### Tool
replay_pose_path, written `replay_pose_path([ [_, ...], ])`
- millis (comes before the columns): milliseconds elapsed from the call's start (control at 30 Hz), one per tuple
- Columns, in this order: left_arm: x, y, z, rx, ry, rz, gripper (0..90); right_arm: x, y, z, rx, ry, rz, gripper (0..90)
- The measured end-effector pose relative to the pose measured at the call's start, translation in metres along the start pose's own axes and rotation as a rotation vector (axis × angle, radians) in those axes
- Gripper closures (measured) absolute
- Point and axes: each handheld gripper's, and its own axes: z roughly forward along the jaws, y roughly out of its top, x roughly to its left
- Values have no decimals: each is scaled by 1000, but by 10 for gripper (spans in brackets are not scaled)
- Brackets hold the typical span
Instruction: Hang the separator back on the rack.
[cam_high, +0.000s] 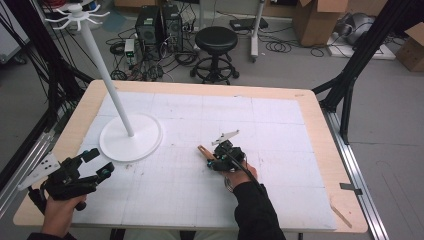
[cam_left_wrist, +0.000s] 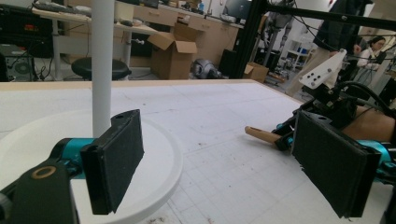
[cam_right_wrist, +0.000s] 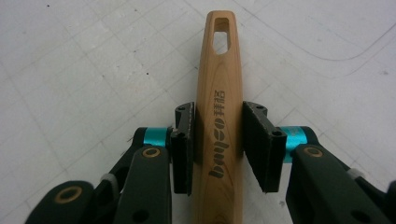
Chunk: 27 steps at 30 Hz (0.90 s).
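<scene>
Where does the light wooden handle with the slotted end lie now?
In the high view, the light wooden handle lies right of the white stand base, between the right gripper's pads on the table.

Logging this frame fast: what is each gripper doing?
Left gripper: open, holding nothing.
Right gripper: closed on the wooden handle.

You are working with 2 grippers: the left gripper (cam_high: 95, 162) sitting at the lower left of the high view, the right gripper (cam_high: 212, 159) near its centre. You are also seeing 1 wooden handle (cam_right_wrist: 219, 116), 1 white stand (cam_high: 131, 137), 1 black stool (cam_high: 216, 40) and 1 table (cam_high: 310, 107).
</scene>
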Motion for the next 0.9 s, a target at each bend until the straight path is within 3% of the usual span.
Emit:
replay_pose_path([
  [100,0,0,0,2,1,1,173,-1,0,0,-8,-2,18,562],
  [300,0,0,1,3,0,3,173,1,3,4,-20,-17,19,506],
  [500,0,0,0,2,0,2,173,2,8,8,-5,-21,19,635],
  [633,0,0,0,4,0,3,173,-1,8,8,-11,-9,32,648],
  [900,0,0,0,4,0,4,173,3,9,7,-8,-29,4,665],
])
